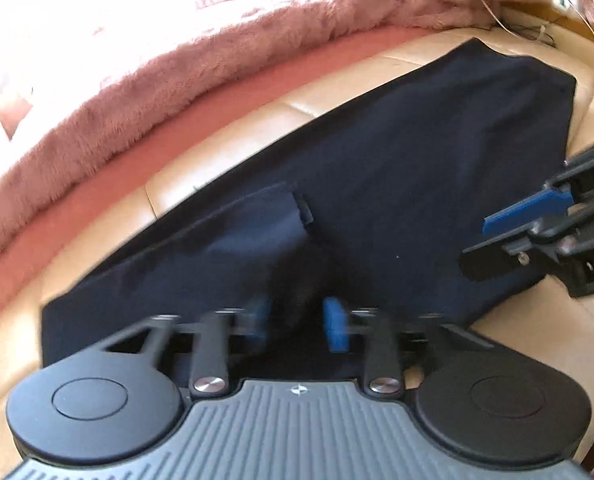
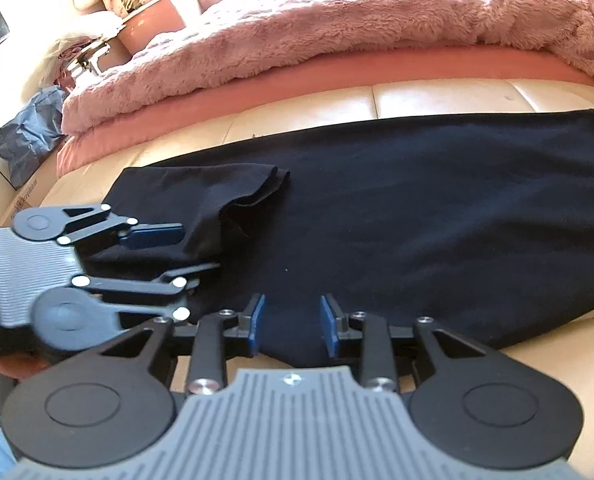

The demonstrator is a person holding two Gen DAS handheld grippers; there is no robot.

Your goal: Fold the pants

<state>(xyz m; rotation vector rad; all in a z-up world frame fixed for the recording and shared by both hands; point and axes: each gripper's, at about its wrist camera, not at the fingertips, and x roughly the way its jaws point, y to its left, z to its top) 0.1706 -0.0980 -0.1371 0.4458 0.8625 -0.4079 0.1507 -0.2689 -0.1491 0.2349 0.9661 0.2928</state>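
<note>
Pants (image 2: 417,208) flat on cushion (image 2: 437,98) | left gripper (image 1: 297,320), right gripper (image 2: 293,322): jaws apart, near hem between | risk: you pinch one layer, fold skews.

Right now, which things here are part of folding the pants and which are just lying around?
For the job:
dark pants
left gripper, open
right gripper, open
cream surface under the pants

Just lying about:
pink fluffy blanket
blue bag
</note>
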